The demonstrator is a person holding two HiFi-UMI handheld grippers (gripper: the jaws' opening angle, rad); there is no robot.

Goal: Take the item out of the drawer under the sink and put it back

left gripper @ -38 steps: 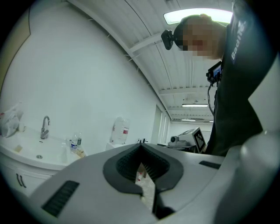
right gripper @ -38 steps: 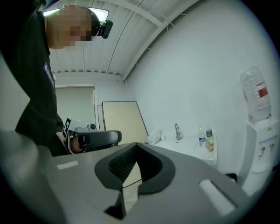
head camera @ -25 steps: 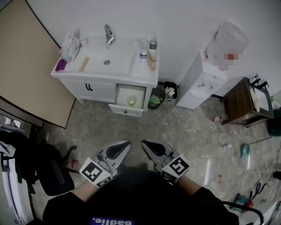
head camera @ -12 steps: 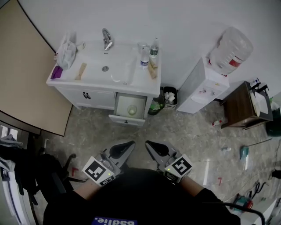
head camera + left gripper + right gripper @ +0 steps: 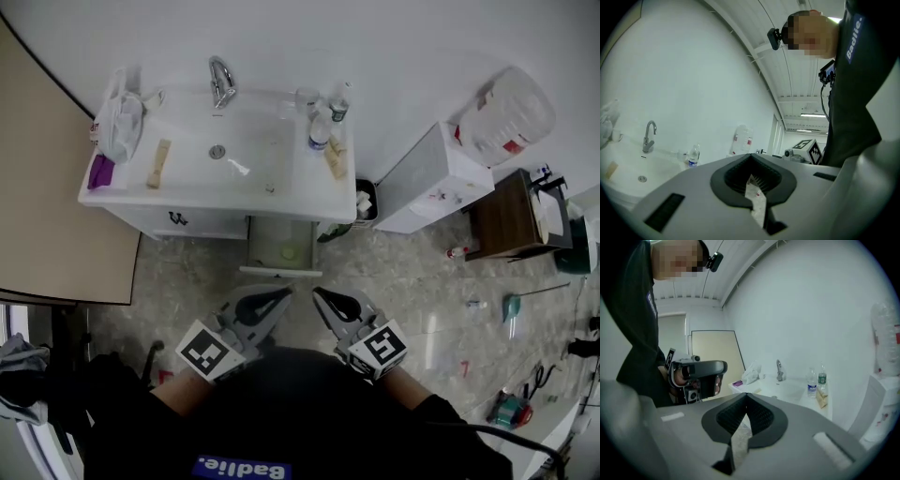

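In the head view the white vanity (image 5: pixel 187 211) carries a sink (image 5: pixel 225 155), and its right-hand drawer (image 5: pixel 272 270) stands pulled open. A small pale green round item (image 5: pixel 292 251) lies inside the drawer. My left gripper (image 5: pixel 281 292) and right gripper (image 5: pixel 319 293) hover side by side just in front of the drawer, above the floor. Both are shut with nothing between the jaws. The left gripper view shows its gripper (image 5: pixel 751 155) shut and aimed above the sink (image 5: pixel 633 173). The right gripper view shows its gripper (image 5: pixel 746 394) shut too. The drawer is out of both gripper views.
On the sink top are a faucet (image 5: pixel 219 80), two bottles (image 5: pixel 319 131), a plastic bag (image 5: pixel 117 117) and a purple item (image 5: pixel 99 172). A bin (image 5: pixel 366 202), a water dispenser (image 5: pixel 441 178) and a brown side table (image 5: pixel 511 214) stand to the right. A beige door (image 5: pixel 47 187) is on the left. Litter dots the floor at right.
I have stepped closer to the vanity, so the drawer front now lies just beyond both grippers' tips. Both grippers stay shut and side by side.
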